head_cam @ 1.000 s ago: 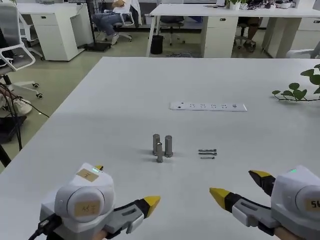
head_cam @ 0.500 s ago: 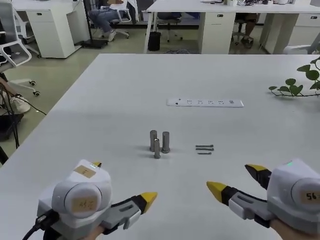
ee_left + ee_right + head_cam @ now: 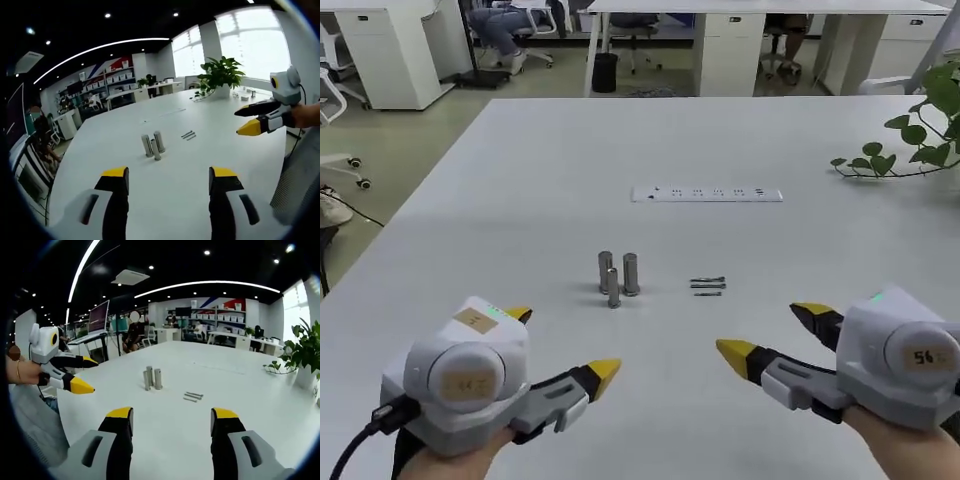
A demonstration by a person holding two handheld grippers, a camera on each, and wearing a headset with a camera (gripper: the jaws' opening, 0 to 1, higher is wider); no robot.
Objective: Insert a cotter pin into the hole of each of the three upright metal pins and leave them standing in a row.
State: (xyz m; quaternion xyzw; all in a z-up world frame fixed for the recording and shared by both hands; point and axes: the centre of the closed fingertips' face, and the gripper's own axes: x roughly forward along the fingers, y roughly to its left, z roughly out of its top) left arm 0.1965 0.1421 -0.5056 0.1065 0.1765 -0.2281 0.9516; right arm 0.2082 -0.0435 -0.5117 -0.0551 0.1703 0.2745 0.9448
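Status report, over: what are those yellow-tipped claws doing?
Left gripper, right gripper open, empty. Three upright grey metal pins clustered; thin cotter pins lie beside, untouched. White power strip beyond, no obstruction.

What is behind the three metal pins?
A white power strip lies flat on the table well behind the pins, apart from them. Nothing covers it; its underside is hidden.

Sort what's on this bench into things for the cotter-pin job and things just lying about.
For the job:
- three upright metal pins, clustered together
- cotter pins, lying flat beside them
- left gripper and right gripper, both open and empty

Lying about:
- white power strip, farther back
- potted plant, off to the side
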